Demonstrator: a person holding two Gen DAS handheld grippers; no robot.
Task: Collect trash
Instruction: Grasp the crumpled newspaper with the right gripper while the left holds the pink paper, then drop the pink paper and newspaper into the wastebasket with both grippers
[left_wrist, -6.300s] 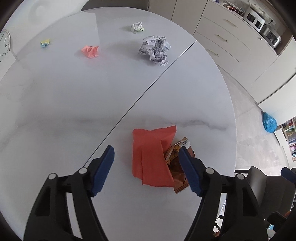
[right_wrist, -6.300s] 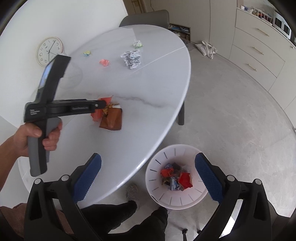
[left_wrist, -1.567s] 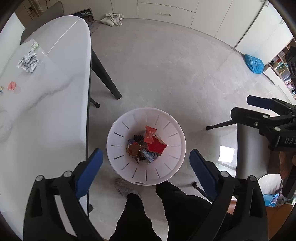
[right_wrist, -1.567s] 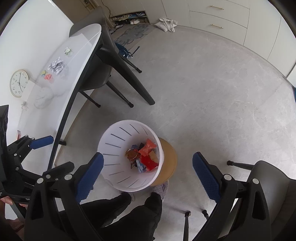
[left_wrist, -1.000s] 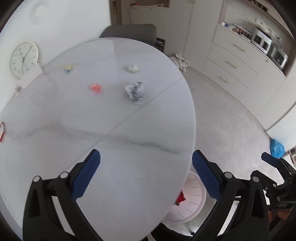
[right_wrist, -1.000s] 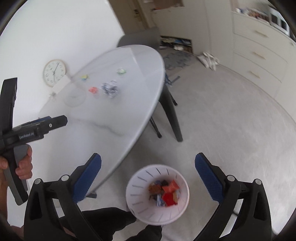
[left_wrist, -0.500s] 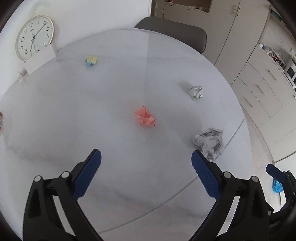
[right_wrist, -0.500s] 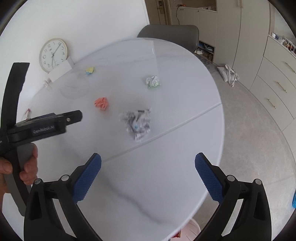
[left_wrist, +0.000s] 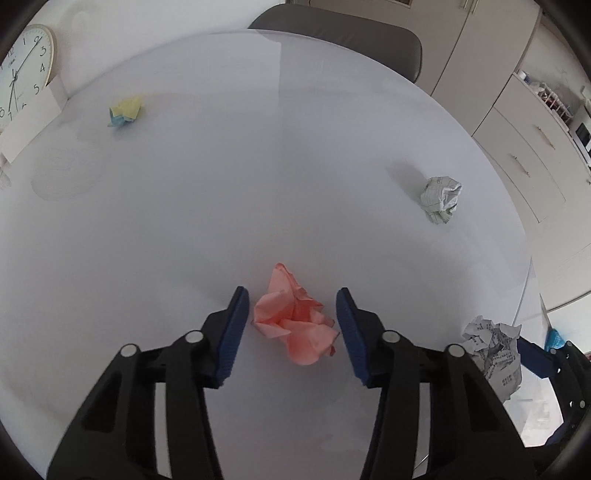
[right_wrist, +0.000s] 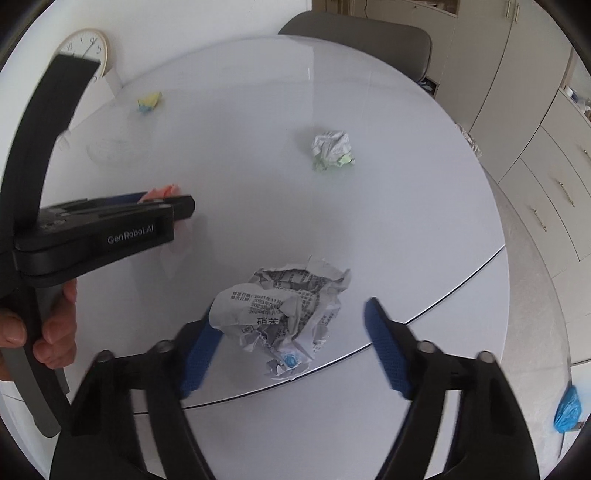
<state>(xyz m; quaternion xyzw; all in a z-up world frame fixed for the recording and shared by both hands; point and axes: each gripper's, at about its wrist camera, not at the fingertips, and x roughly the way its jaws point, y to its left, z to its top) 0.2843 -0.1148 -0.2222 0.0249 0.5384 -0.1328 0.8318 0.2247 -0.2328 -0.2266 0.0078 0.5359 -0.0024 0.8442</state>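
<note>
A crumpled pink paper (left_wrist: 295, 317) lies on the white round table (left_wrist: 221, 184), between the blue pads of my left gripper (left_wrist: 292, 326); the jaws are narrowed around it with small gaps on both sides. A large crumpled printed paper (right_wrist: 284, 314) lies between the pads of my right gripper (right_wrist: 291, 343), which is open; the left pad touches it. That paper also shows in the left wrist view (left_wrist: 495, 350). The left gripper shows from the side in the right wrist view (right_wrist: 162, 206), with the pink paper (right_wrist: 160, 192) peeking out.
A small white-green paper ball (right_wrist: 332, 149) lies further back on the table, and a yellow-blue paper wad (right_wrist: 149, 99) at the far left. A clock (left_wrist: 22, 66) leans at the wall. A grey chair (right_wrist: 354, 37) stands behind the table; cabinets (right_wrist: 546, 177) are on the right.
Both grippers have come down to the table. The left jaws have narrowed around the pink paper. The right gripper has closed in around the printed paper.
</note>
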